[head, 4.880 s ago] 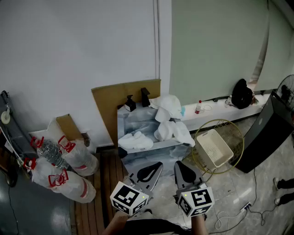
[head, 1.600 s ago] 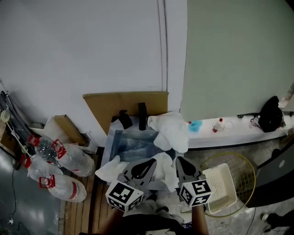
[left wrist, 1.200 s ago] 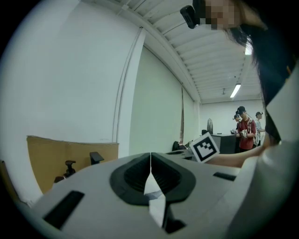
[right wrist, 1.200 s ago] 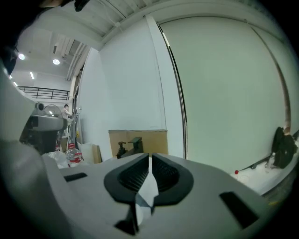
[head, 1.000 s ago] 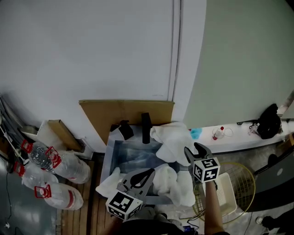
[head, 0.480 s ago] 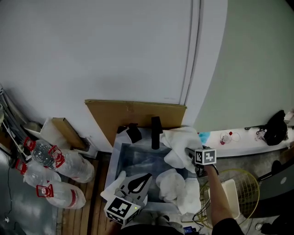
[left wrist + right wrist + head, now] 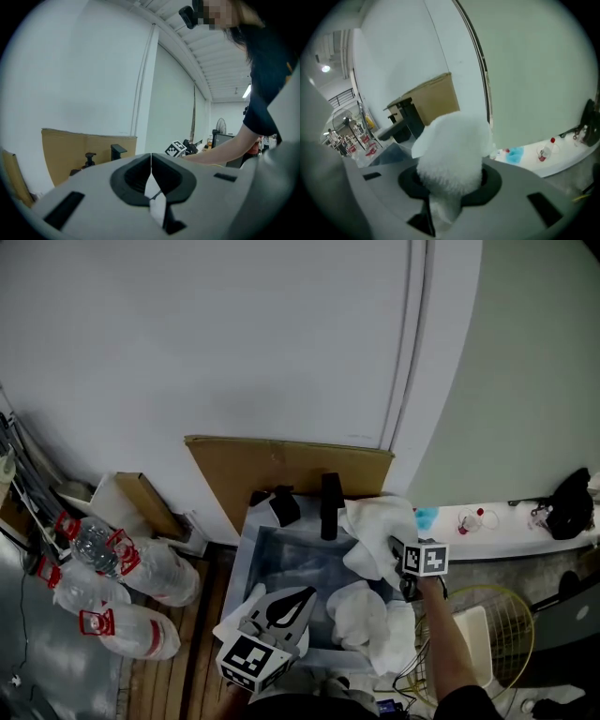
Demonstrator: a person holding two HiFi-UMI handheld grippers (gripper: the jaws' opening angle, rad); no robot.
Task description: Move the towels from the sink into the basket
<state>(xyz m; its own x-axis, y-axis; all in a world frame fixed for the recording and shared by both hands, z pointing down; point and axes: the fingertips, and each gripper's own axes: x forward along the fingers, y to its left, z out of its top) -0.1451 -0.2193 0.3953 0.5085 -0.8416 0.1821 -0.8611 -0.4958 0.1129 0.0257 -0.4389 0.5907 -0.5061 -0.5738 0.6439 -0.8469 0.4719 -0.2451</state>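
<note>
Several white towels lie around the grey sink. One is piled at its back right corner, one hangs over the front right rim, and one lies at the front left. My right gripper is down on the back right towel. Its jaws have just been closing, and the towel is bunched between them. My left gripper hovers over the sink's front edge, shut and empty. The white basket stands on the floor to the right, inside a wire ring.
A cardboard sheet leans on the wall behind the sink. A black tap and a soap pump stand on the back rim. Plastic bottles lie at the left. A white ledge with a blue cloth runs to the right.
My right gripper came down from above the sink's right side onto the back right towel and closed on it. The left gripper stayed low by the front edge, shifting a little.
</note>
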